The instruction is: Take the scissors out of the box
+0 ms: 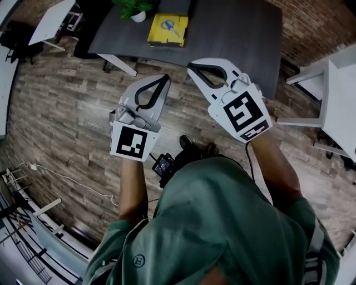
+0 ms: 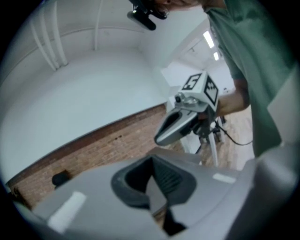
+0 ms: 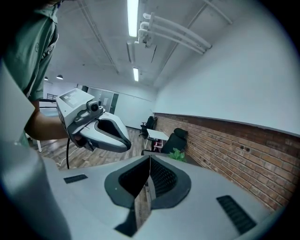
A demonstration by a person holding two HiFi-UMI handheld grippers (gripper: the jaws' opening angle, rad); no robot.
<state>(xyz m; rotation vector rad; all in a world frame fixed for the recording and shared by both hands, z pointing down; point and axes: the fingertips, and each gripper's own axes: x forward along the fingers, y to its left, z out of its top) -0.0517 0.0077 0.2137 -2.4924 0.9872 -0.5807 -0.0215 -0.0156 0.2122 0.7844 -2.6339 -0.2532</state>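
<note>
A yellow box (image 1: 167,29) lies on the dark table (image 1: 233,33) ahead of me, with blue-handled scissors (image 1: 170,26) showing in it. Both grippers are held out over the wooden floor, short of the table. My left gripper (image 1: 166,79) is shut with nothing in it, and its jaws meet in the left gripper view (image 2: 152,161). My right gripper (image 1: 191,68) is also shut and empty, its jaws closed edge to edge (image 3: 150,157). Each gripper view shows the other gripper alongside: the right gripper (image 2: 160,138) and the left gripper (image 3: 126,142). The box is in neither gripper view.
A green plant in a white pot (image 1: 137,12) stands on the table left of the box. White tables stand at the right (image 1: 339,94) and upper left (image 1: 53,21). A brick wall (image 3: 243,150) runs behind the table, and cables (image 1: 67,178) lie on the floor at the left.
</note>
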